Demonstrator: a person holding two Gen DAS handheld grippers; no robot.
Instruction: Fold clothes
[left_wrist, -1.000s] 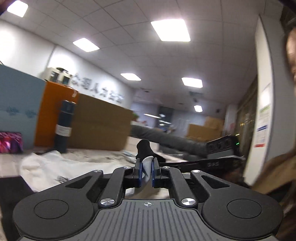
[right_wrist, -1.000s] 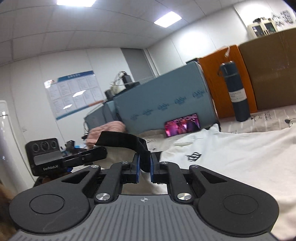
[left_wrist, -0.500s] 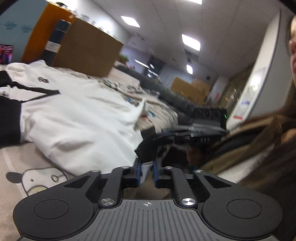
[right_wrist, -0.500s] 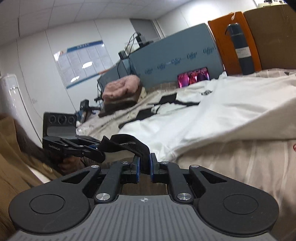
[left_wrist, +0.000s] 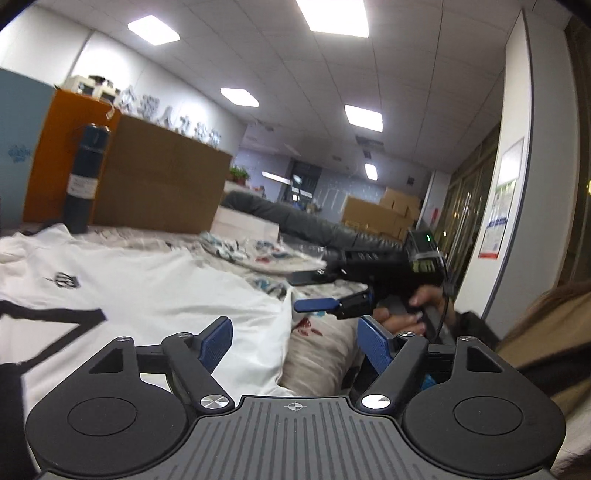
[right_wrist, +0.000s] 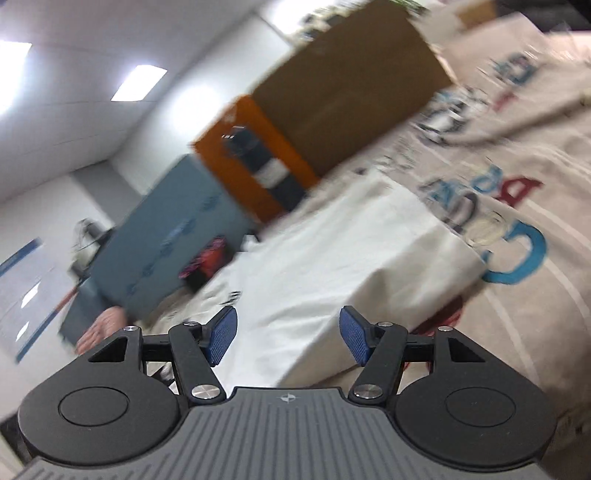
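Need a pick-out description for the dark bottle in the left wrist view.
Find the orange panel and brown cardboard box behind the bed. The bottle stands upright where they meet. It is the only tall dark-blue cylinder, with a pale label low down.

bedsheet (right_wrist: 532, 332) — blurred blue "C", red "P"; nothing else legible

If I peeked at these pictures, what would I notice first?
Probably the big white T-shirt with black trim, spread on the printed bedsheet just ahead of the left gripper. Both grippers have just been opening, with nothing between their blue fingers. Behind the shirt a tall dark blue flask stands against an orange box.
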